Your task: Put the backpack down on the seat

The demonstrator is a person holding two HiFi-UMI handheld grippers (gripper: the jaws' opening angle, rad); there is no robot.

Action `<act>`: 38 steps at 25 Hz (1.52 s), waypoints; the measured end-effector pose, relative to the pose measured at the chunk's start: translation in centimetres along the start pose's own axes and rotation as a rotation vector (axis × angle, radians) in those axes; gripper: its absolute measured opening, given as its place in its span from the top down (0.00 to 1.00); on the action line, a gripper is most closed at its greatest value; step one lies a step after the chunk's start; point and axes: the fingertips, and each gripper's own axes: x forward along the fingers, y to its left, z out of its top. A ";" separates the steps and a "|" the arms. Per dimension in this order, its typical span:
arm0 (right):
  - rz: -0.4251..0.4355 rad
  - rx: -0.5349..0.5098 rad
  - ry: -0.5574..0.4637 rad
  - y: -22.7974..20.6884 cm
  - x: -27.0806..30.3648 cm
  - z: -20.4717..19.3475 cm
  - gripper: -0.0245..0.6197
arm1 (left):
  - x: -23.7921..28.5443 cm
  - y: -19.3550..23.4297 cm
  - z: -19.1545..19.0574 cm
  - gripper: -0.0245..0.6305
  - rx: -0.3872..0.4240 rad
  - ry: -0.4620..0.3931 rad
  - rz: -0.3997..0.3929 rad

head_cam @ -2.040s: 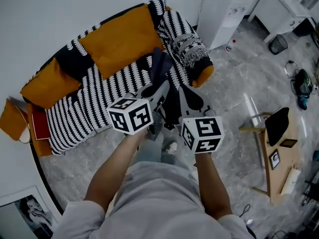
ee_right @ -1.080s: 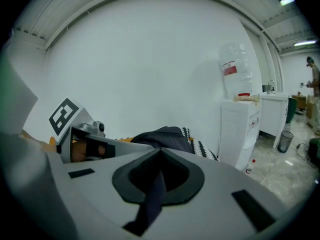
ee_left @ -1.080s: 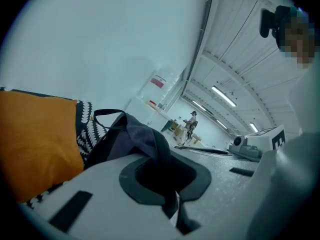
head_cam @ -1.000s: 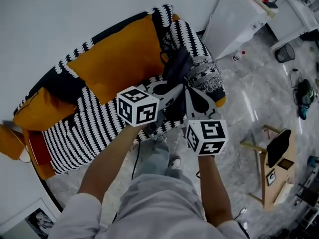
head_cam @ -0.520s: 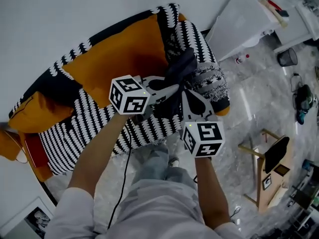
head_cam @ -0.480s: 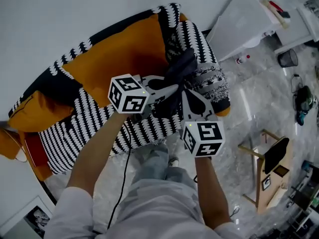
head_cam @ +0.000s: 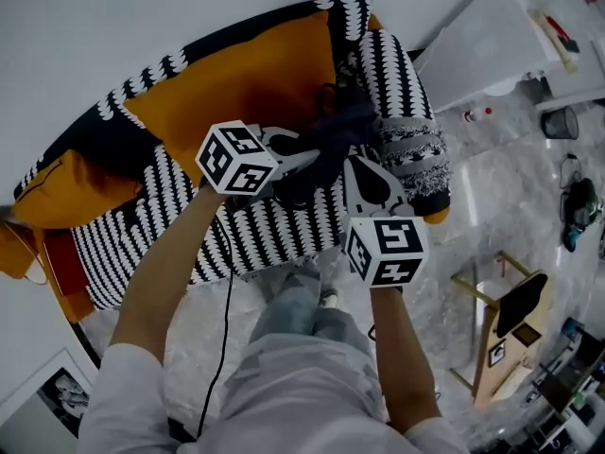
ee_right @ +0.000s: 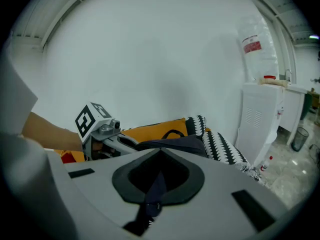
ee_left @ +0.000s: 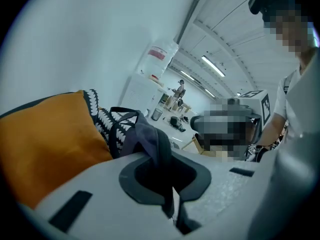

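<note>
The dark backpack (head_cam: 326,138) hangs over the right end of the black-and-white zigzag sofa seat (head_cam: 274,236), in front of the orange back cushion (head_cam: 236,88). My left gripper (head_cam: 317,157) reaches in from the left and is shut on a dark strap of the backpack (ee_left: 145,139). My right gripper (head_cam: 357,165) comes from below and is shut on another dark strap (ee_right: 156,181). In the right gripper view the backpack's body (ee_right: 175,145) lies beyond the jaws, with the left gripper's cube (ee_right: 91,118) beside it. Whether the bag rests on the seat is hidden.
The sofa's padded armrest (head_cam: 408,112) is just right of the bag. A white cabinet (head_cam: 482,50) and a small bottle (head_cam: 477,114) stand beyond it. A wooden side table (head_cam: 496,320) is at lower right. A black cable (head_cam: 227,320) hangs by my legs.
Both grippers and the backpack have moved farther over the sofa, toward the orange back cushion. The grips on the straps are unchanged.
</note>
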 end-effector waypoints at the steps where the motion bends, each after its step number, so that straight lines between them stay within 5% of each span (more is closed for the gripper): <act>1: 0.005 -0.004 0.004 0.2 0.4 0.0 0.96 | -0.3 0.7 -0.1 0.95 -0.009 -0.004 0.014; 29: 0.111 -0.055 0.105 4.9 4.6 -2.3 0.96 | -9.2 16.0 -7.4 0.94 -0.340 -0.105 0.604; 38: 0.128 -0.062 0.122 5.7 4.7 -3.3 0.96 | -10.9 17.4 -9.7 0.75 -0.439 -0.131 0.707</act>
